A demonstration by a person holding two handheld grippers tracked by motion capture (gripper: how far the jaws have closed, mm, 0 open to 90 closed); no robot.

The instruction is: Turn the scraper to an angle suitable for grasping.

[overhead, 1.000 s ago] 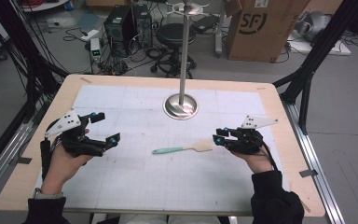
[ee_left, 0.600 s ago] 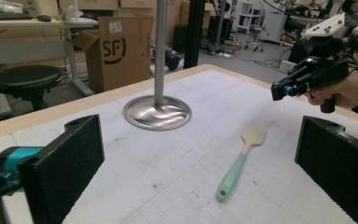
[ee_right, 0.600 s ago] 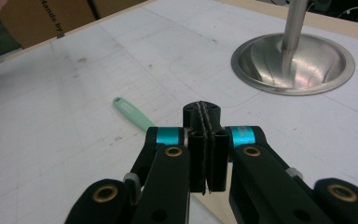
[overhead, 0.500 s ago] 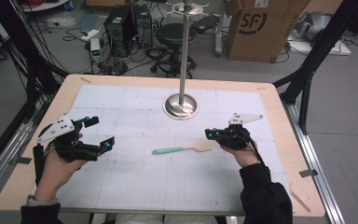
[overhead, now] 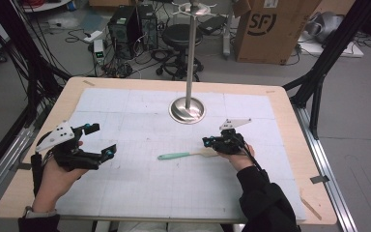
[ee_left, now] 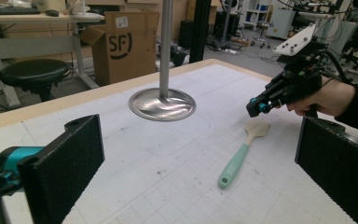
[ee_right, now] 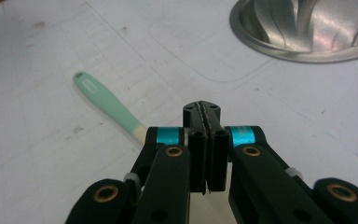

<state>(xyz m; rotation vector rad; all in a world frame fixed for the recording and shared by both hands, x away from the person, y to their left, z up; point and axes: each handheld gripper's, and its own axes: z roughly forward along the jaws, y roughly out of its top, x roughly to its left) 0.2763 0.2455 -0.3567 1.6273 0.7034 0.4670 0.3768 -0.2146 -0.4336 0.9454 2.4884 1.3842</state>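
A spatula (overhead: 178,155) with a mint-green handle and a beige blade lies flat on the white mat, handle pointing left. My right gripper (overhead: 206,142) is shut with nothing between its jaws and hovers just over the blade end. The right gripper view has the closed jaws of that gripper (ee_right: 207,112) in front and the spatula's handle (ee_right: 107,105) running out to the left beneath them. My left gripper (overhead: 102,140) is open and empty at the table's left, well away from the spatula. From the left gripper view, between my left gripper's (ee_left: 200,163) jaws, I see the spatula (ee_left: 237,161) and the right gripper (ee_left: 256,107) above its blade.
A metal stand with a round base (overhead: 187,110) and a tall pole (overhead: 191,53) rises at the middle back of the mat. Beyond the table are a cardboard box (overhead: 265,29) and a black stool (overhead: 181,34). Bare mat lies between the two grippers.
My right gripper has moved left, from beside the spatula's blade to over it. The left gripper has drifted slightly left and stays open. The spatula has not moved.
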